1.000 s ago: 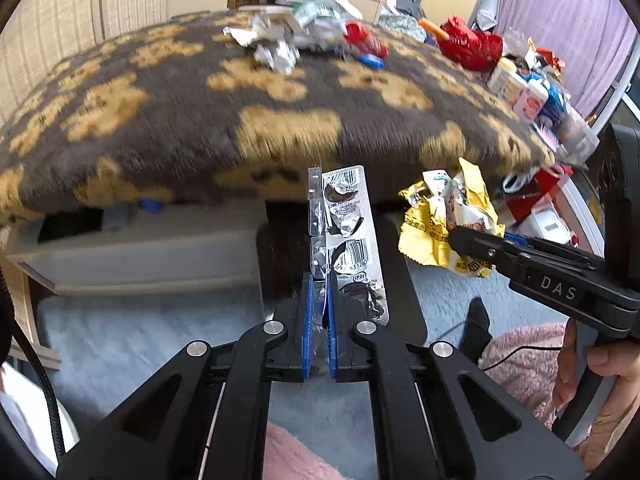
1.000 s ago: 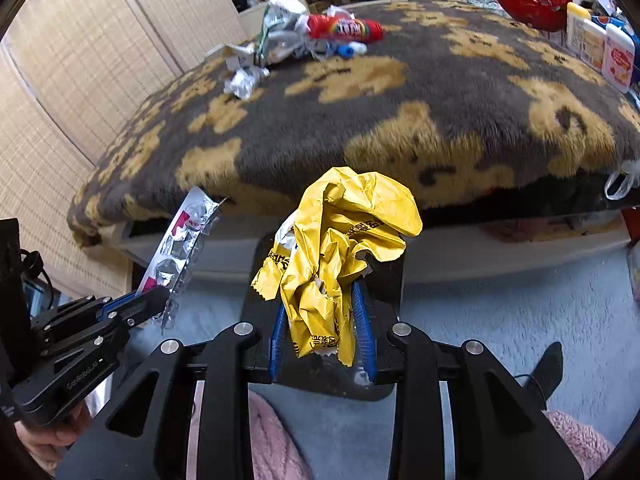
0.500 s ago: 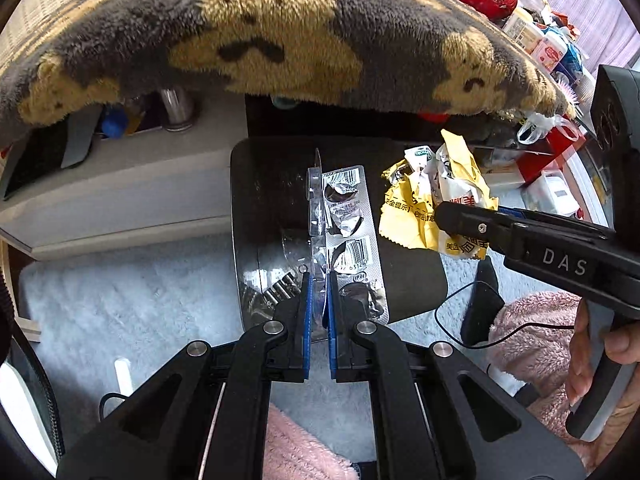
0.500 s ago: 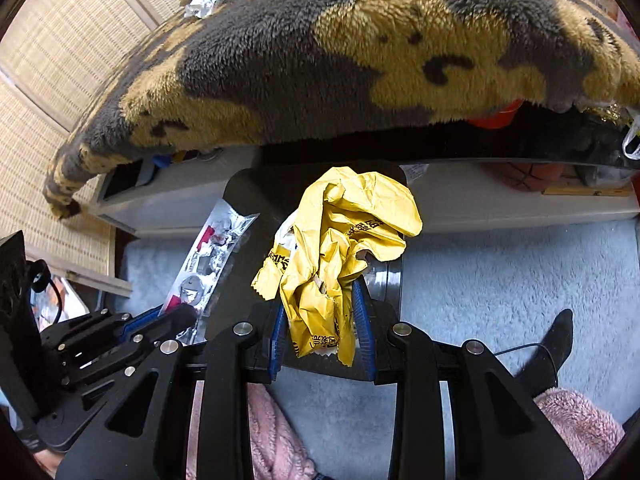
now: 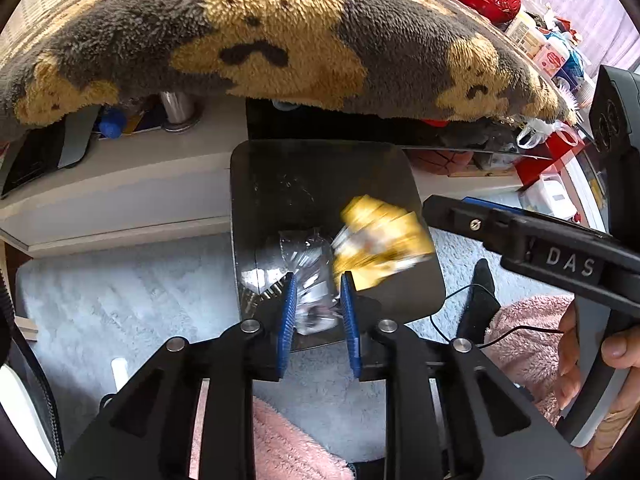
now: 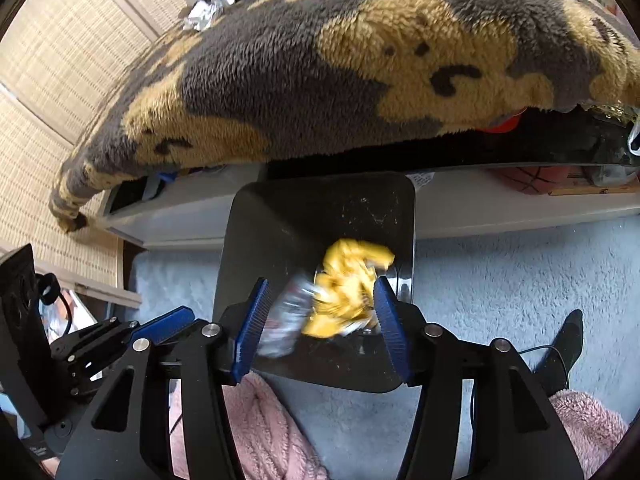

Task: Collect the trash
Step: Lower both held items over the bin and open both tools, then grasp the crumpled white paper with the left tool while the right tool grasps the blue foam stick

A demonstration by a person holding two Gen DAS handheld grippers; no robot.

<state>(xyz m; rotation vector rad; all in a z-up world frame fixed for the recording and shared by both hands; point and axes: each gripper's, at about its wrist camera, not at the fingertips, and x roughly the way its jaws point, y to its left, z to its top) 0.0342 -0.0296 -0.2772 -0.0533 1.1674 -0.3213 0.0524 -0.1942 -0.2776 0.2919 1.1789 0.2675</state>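
A black trash bin (image 5: 320,172) stands on the floor below both grippers; it also shows in the right wrist view (image 6: 320,208). My left gripper (image 5: 318,284) is open, and the silver blister pack (image 5: 310,276) falls blurred into the bin. My right gripper (image 6: 322,292) is open, and the crumpled yellow wrapper (image 6: 348,284) drops blurred into the bin beside the blister pack (image 6: 286,320). The yellow wrapper (image 5: 380,240) shows in the left wrist view too, next to the right gripper's finger (image 5: 480,220).
A table draped in a grey and tan plush blanket (image 5: 280,40) overhangs the bin. More trash (image 6: 208,8) lies on its far side. A white shelf (image 5: 120,184) runs under the table. Grey carpet (image 5: 120,300) covers the floor. Pink fabric (image 5: 288,440) lies below the grippers.
Both grippers have opened over the bin. The blister pack left the left gripper and the yellow wrapper left the right gripper; both are falling into the bin.
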